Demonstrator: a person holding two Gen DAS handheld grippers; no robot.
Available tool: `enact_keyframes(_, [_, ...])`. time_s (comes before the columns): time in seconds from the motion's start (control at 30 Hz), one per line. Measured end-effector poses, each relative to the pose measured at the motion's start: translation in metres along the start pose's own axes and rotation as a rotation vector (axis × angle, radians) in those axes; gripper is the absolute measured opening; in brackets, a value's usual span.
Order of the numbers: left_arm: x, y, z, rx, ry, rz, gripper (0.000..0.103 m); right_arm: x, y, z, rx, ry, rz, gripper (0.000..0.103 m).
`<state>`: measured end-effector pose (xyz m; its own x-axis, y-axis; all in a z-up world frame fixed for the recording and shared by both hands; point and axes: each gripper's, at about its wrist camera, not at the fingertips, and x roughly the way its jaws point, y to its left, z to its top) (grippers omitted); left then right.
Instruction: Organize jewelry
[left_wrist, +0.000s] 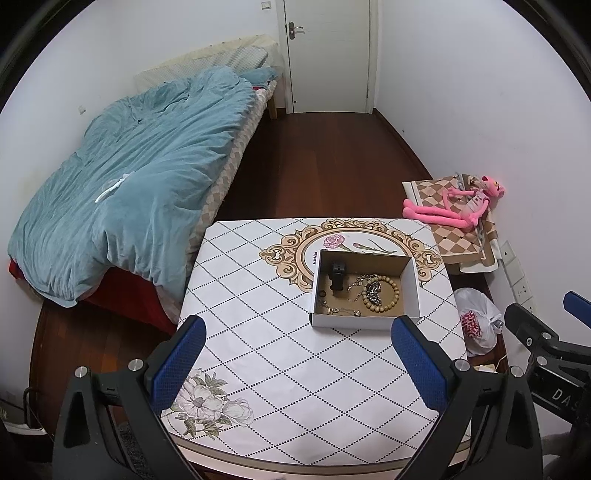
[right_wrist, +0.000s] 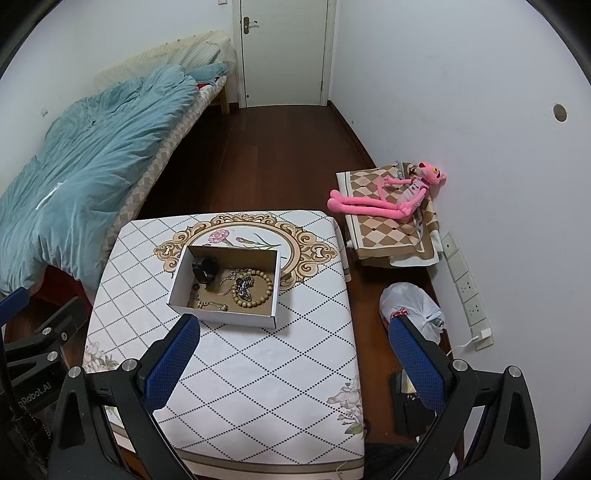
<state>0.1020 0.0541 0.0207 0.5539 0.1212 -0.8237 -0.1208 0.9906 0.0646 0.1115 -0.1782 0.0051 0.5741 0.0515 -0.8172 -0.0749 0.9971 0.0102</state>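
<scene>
A shallow white cardboard box (left_wrist: 366, 320) stands on the patterned table (left_wrist: 258, 350); it also shows in the right wrist view (right_wrist: 221, 318). Inside lie a wooden bead bracelet (left_wrist: 394, 291) (right_wrist: 266, 284), silver chains (left_wrist: 360, 282) (right_wrist: 231, 277), a black watch (left_wrist: 338, 277) (right_wrist: 205, 268) and small pieces. My left gripper (left_wrist: 299, 363) is open and empty, above the table near the box's front wall. My right gripper (right_wrist: 293, 360) is open and empty, in front of and to the right of the box.
A bed with a blue duvet (left_wrist: 129, 177) is to the left. A pink plush toy (right_wrist: 388, 199) lies on a checked cloth at the right wall. A white plastic bag (right_wrist: 410, 306) sits on the floor beside the table. A door (left_wrist: 328, 55) is at the back.
</scene>
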Motion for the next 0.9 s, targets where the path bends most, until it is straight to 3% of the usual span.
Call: enact_keyframes(0.9, [0.0029,-0.002,0.0004,-0.001,0.004,0.0,0.102,0.0054,-0.0024,0.0007,-0.01,0.009,-0.003,0.103])
